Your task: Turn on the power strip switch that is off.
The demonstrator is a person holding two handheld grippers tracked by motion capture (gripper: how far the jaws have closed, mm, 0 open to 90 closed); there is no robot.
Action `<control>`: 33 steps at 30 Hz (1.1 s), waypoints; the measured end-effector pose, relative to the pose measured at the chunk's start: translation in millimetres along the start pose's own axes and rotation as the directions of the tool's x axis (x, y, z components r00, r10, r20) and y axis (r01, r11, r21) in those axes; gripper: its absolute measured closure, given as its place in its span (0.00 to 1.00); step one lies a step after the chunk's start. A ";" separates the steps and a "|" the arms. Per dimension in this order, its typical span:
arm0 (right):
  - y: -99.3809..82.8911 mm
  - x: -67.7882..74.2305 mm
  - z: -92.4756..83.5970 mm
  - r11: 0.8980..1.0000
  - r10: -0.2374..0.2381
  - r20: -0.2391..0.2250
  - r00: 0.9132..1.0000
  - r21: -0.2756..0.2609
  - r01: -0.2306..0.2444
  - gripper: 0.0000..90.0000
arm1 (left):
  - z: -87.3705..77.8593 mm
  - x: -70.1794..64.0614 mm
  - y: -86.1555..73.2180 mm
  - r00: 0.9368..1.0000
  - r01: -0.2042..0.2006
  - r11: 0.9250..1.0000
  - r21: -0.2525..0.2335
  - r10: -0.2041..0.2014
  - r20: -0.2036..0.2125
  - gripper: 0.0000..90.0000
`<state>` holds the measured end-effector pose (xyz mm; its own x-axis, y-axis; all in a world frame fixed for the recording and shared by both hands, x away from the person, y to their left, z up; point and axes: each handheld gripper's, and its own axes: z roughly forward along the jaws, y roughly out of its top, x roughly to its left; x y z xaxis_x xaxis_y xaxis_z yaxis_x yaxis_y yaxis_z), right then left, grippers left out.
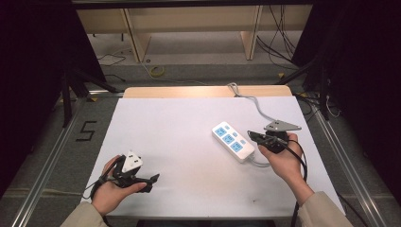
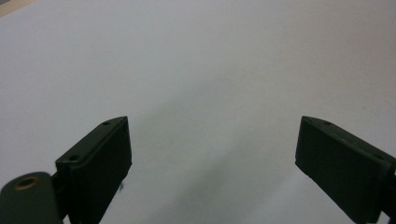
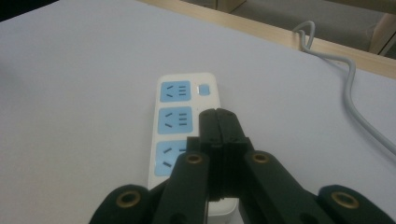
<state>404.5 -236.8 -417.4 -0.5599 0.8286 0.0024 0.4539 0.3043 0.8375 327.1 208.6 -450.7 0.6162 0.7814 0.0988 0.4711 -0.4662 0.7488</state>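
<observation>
My right gripper [image 3: 218, 114] is sitting w/ jaws pressed fully together, nothing between them, tips hovering right over the switch column of the power strip [image 3: 180, 119], by the middle socket; can't tell if they're touching it or just above. From the high view the right gripper [image 1: 253, 136] is coming in from the strip's [image 1: 232, 141] right side, strip lying flat on the white table sheet [image 1: 189, 132], right of centre, angled diagonally. My left gripper [image 2: 212, 149] is holding its jaws wide apart over bare sheet, gripping nothing; in the high view it [image 1: 152, 182] is resting near the front-left edge, well apart from the strip. Strip's probably light, rigid plastic shell, smooth & a bit slippery, so likely sliding rather than staying put if I'm pushing on it. Its grey cord [image 1: 255, 104] is running off the far table edge; stiff-ish, may be tugging the body round. Best hold, I'm thinking: across the narrow width, on the long side walls, clear of the sockets & the small switches [image 3: 203, 88]. For pressing a switch, closed tips straight down, maybe left gripper steadying the far end.
</observation>
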 end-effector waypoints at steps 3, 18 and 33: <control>1.0 0.0 2.0 1.000 -0.001 -0.001 1.000 0.001 0.001 1.00 | 0.0 0.0 0.0 1.000 0.000 1.000 0.000 0.000 0.000 0.12; 6.5 -0.3 11.9 1.000 -0.006 -0.002 1.000 0.013 0.006 1.00 | 0.2 -0.1 0.1 1.000 -0.001 1.000 -0.001 0.001 0.002 0.12; 9.7 -1.2 21.6 0.999 -0.002 -0.005 1.000 0.039 0.002 1.00 | 0.2 -0.4 0.1 1.000 -0.002 1.000 -0.001 0.002 0.003 0.12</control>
<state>424.6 -224.7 -421.1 -0.5643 0.8256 0.0038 0.4792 0.3239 0.8157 327.1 208.1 -450.8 0.6193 0.7789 0.0986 0.4692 -0.4678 0.7490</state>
